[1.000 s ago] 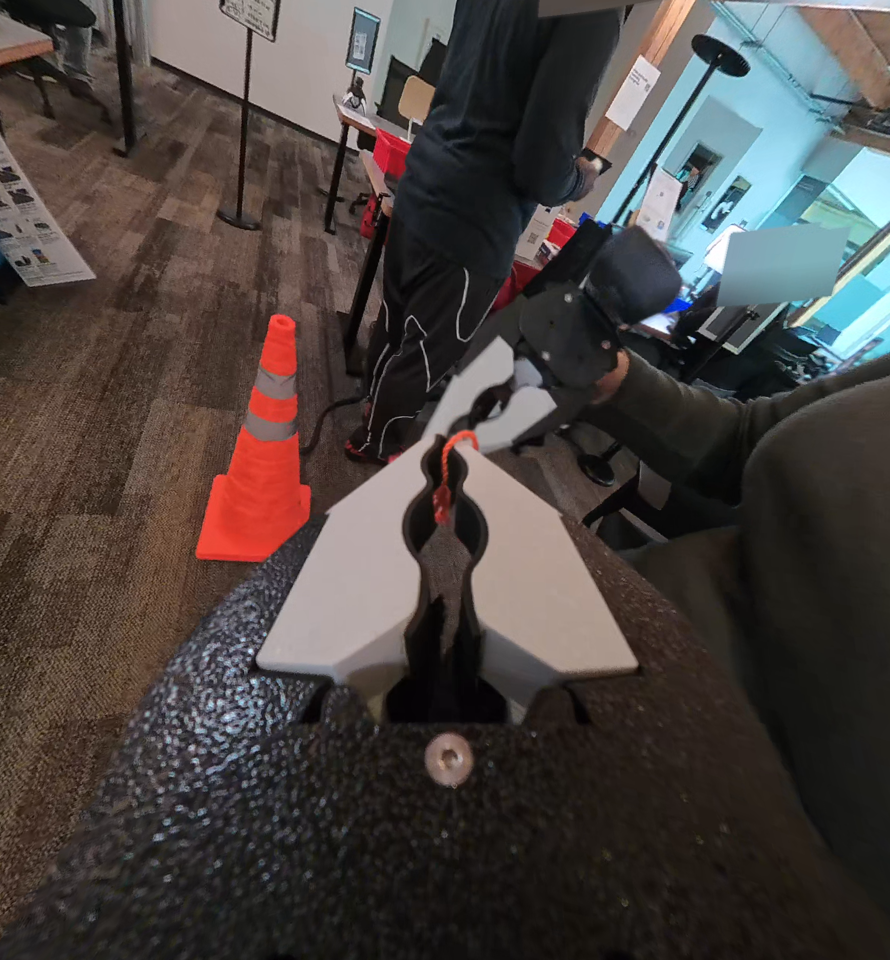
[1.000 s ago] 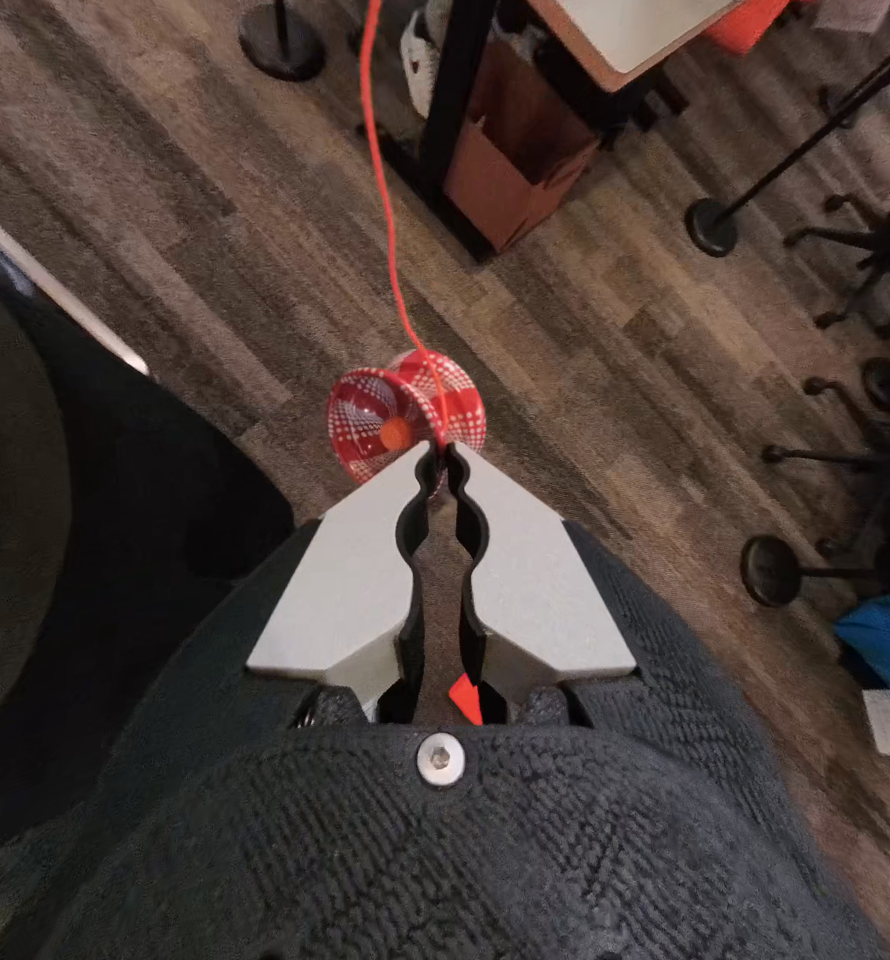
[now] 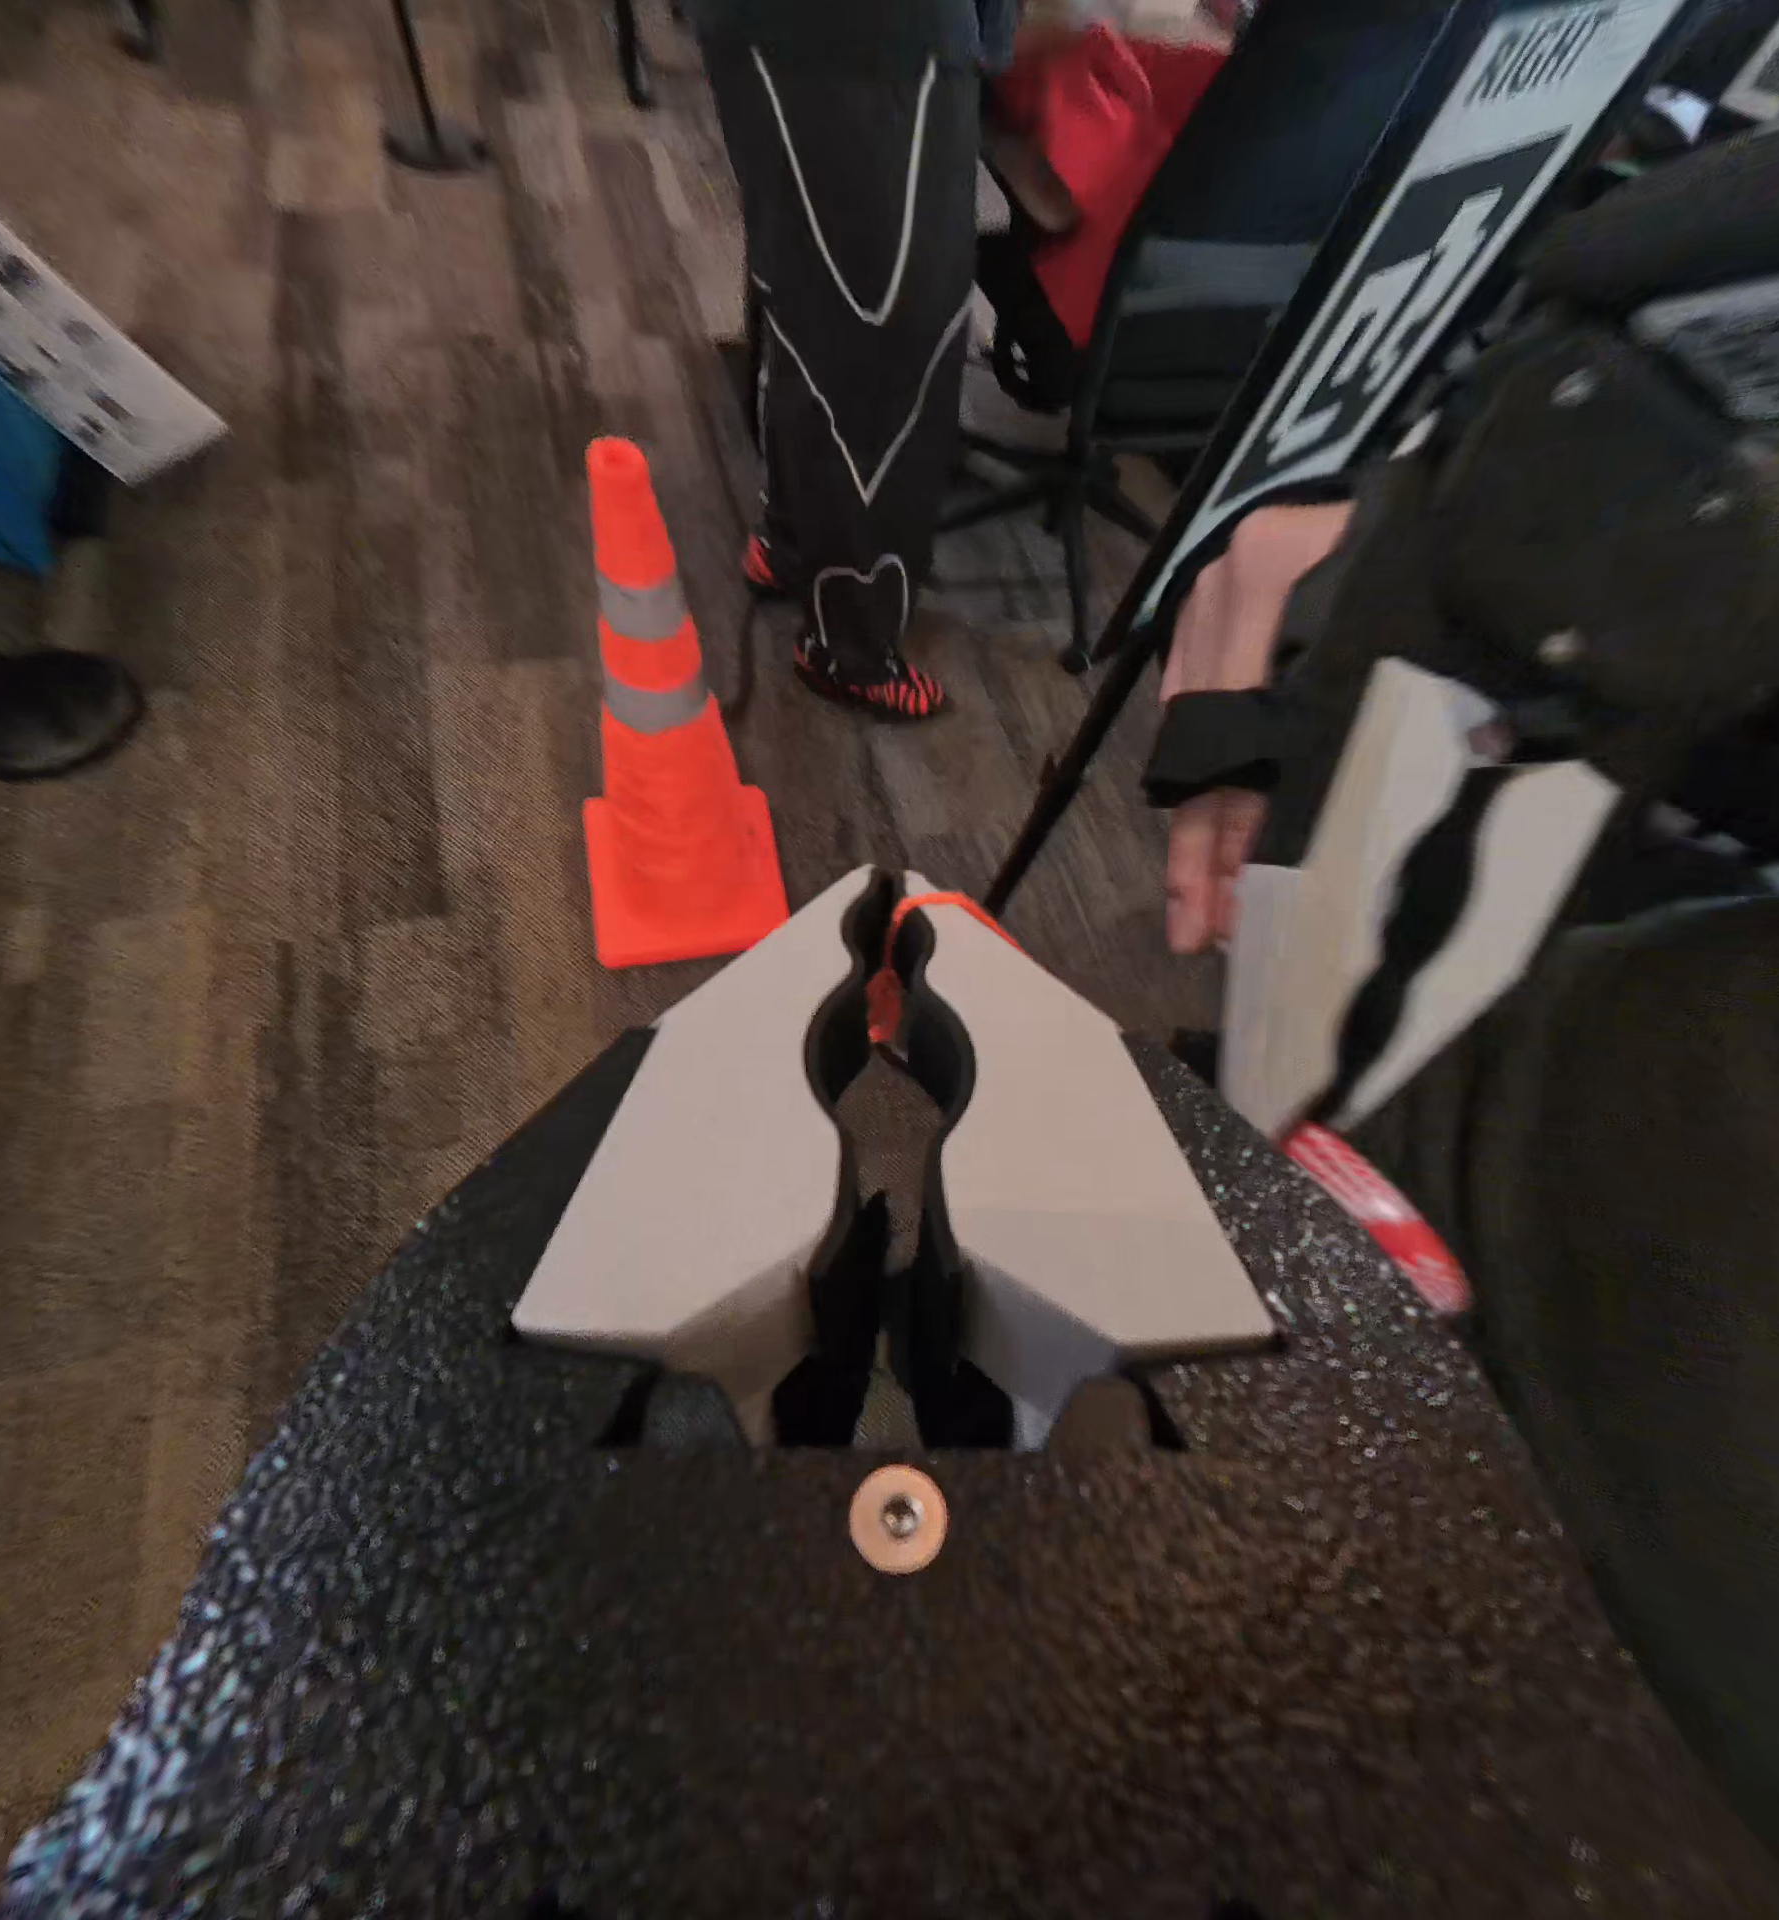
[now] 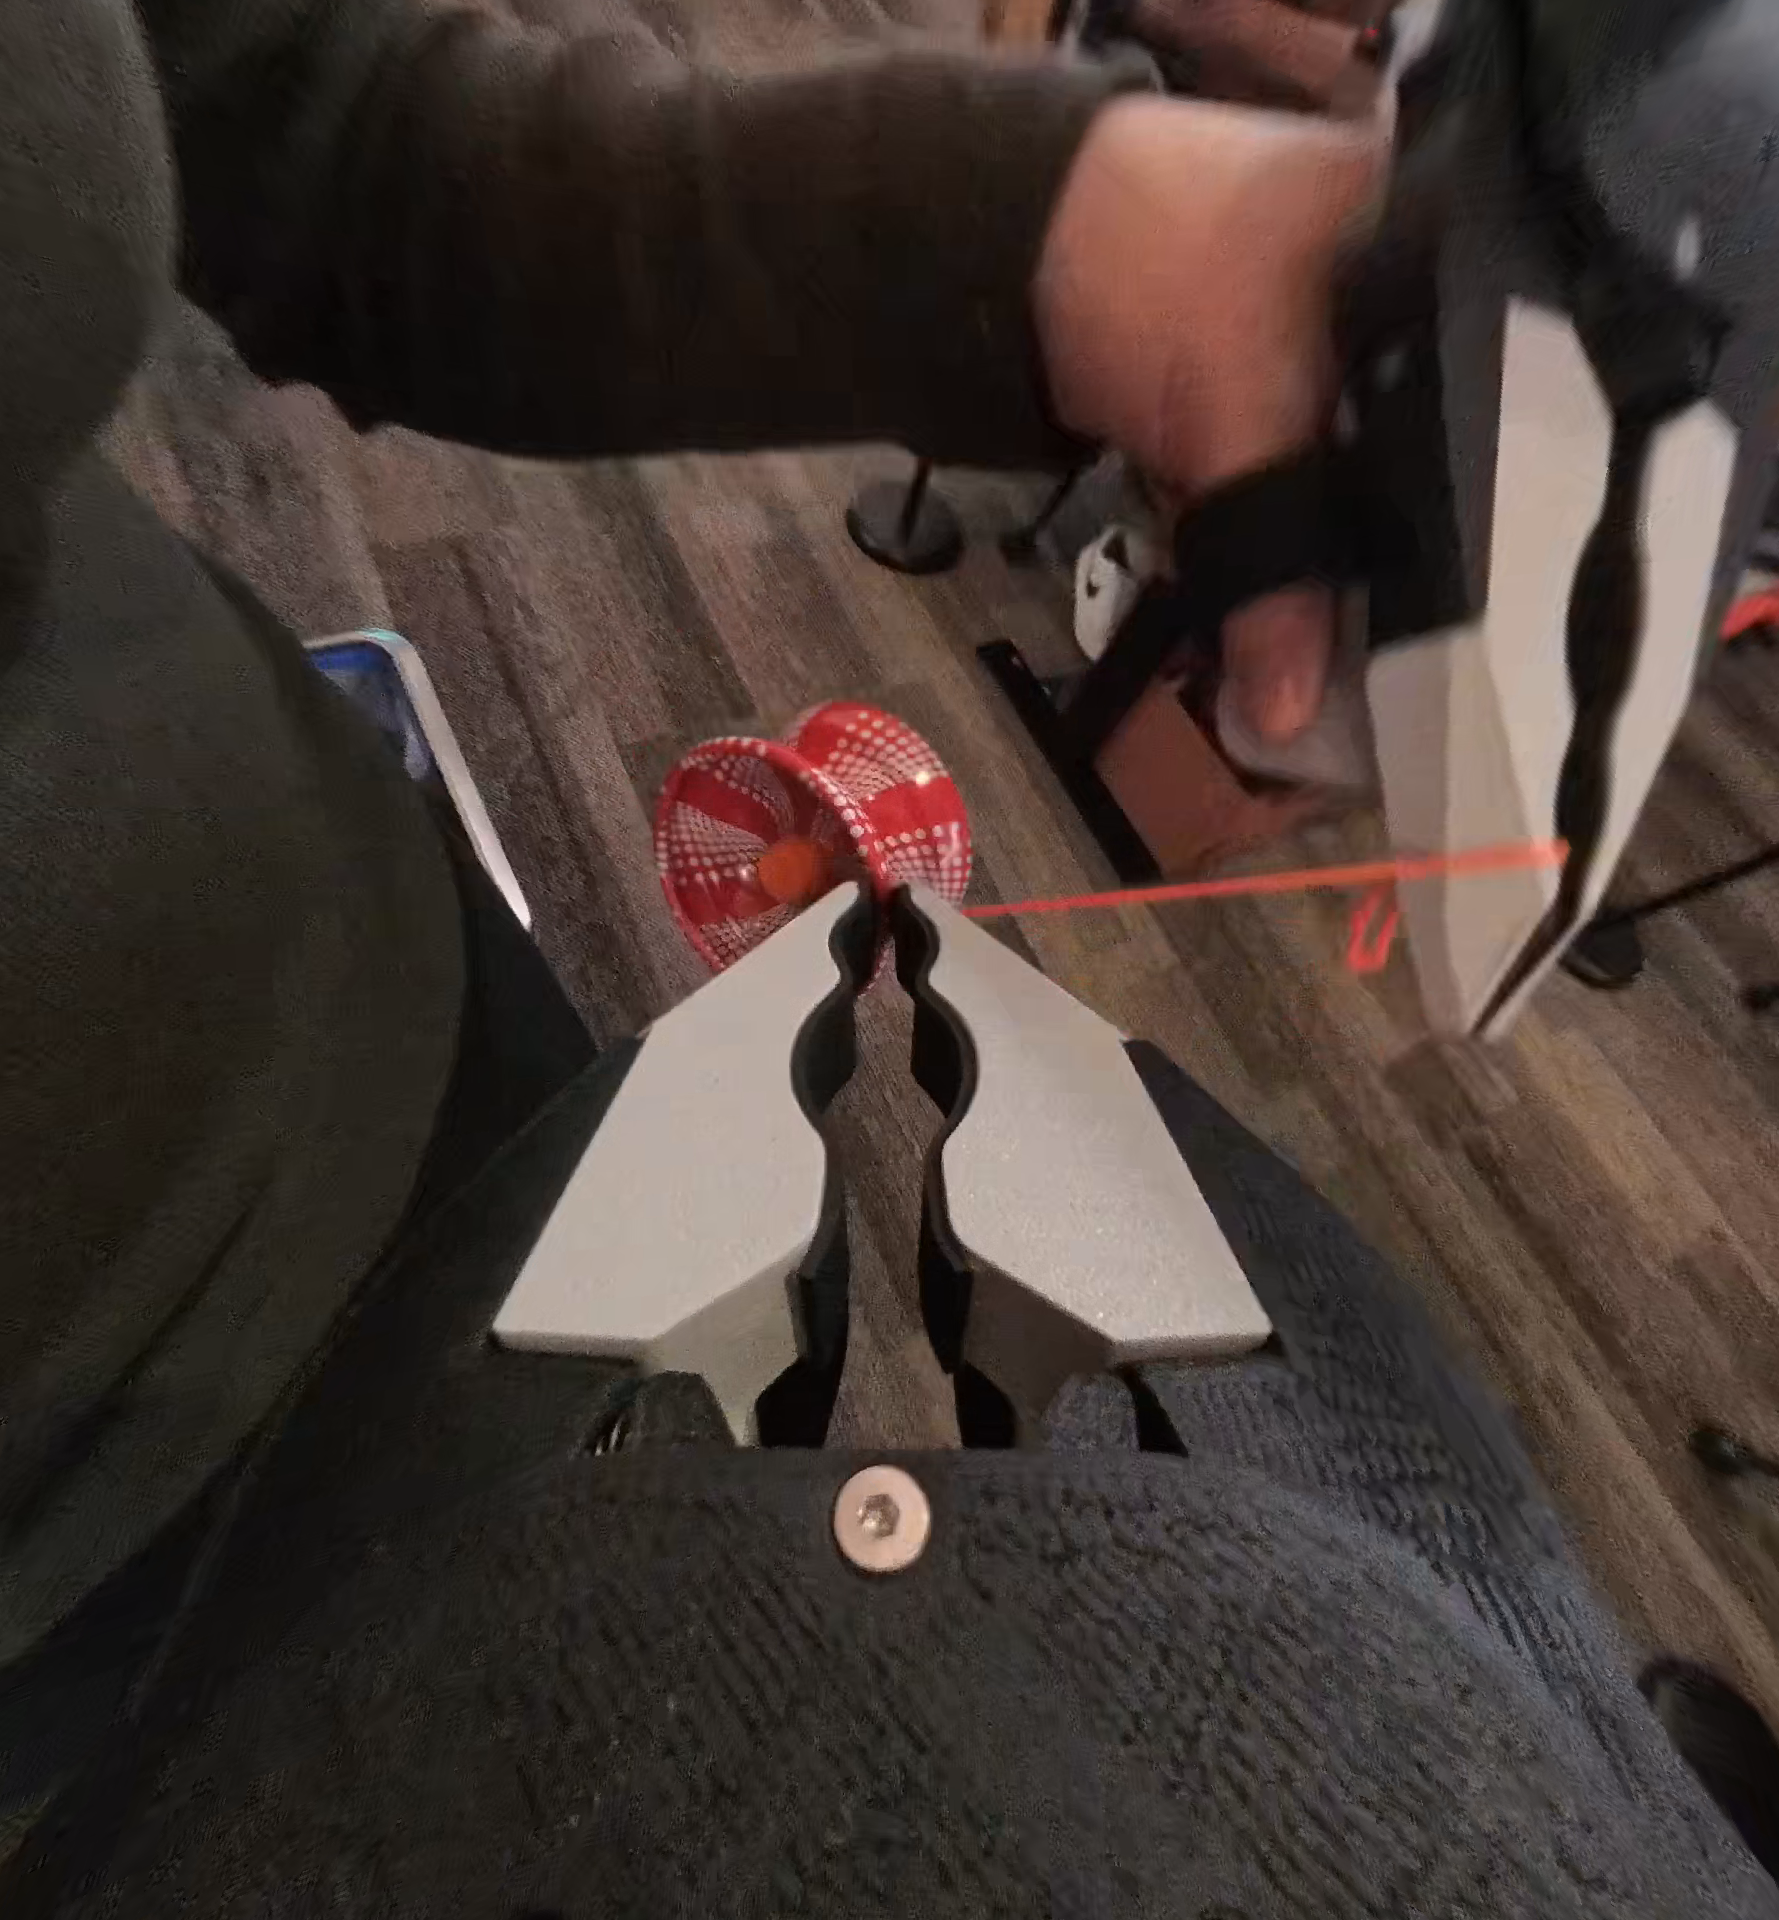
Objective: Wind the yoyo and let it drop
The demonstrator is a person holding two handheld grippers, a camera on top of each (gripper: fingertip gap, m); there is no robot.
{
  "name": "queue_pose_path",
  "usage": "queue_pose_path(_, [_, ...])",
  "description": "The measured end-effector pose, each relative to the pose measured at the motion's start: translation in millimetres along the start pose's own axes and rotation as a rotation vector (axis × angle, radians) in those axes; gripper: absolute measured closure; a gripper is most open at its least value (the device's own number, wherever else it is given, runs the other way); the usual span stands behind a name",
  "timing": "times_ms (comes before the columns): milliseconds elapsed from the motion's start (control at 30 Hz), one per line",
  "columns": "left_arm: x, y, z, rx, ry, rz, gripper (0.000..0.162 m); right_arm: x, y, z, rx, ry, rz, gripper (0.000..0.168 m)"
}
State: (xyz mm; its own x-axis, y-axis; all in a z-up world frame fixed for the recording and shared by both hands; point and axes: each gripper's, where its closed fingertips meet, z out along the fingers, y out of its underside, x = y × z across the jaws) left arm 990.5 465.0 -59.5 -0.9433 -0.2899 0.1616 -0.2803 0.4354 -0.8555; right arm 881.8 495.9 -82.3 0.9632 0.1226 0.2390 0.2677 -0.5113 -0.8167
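A: Brown plank-pattern floor is seen under both views; rt gripper is closed to a narrow slit at the tips, and the red dotted yoyo is pinched by its rim there, groove facing up and rightwards.

B: And the other one?

A: Lt gripper is likewise nearly closed, w/ the orange string trapped between its tips; a knotted bit is seen lying in the scalloped gap. In the rt wrist view the string is stretched taut from the yoyo's groove across to the lt gripper, held at far right by a hand.

B: What's beyond that?

A: An orange cone is stood on the floor just past the lt tips; a person's dark trousers w/ white piping are seen farther off. In the lt wrist view the rt gripper is blurred at right, w/ the yoyo's red edge below it.

B: So, winding – how's it done well?

A: Prob. tension should be kept on the string so each turn is laid inside the groove, not over the rim. Yoyo should be held steady, pinch not loosened. Slack would likely let loops slip off. Turns already wound can't be judged.
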Motion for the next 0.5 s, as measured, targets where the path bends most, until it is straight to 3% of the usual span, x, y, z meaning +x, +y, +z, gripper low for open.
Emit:
queue_pose_path(133, [23.3, -16.5, -24.3, 0.079, -0.046, 0.078, 0.162, 23.1, 30.4, -19.4, -0.099, 0.166, 0.072, 0.167])
queue_pose_path(300, [65.1, -7.5, -31.3, 0.083, 0.001, 0.102, 0.162, 72.0, 57.0, -56.4, -0.191, 0.494, 0.142, 0.167])
queue_pose_path(400, [67.7, 14.1, -25.8, 0.062, 0.033, 0.017, 0.162, 91.6, 45.7, -77.6, -0.040, 0.606, 0.269, 0.167])
queue_pose_path(500, [57.0, 39.0, -14.8, 0.045, 0.059, -0.098, 0.162, 97.8, 17.3, -93.3, 0.204, 0.590, 0.367, 0.167])
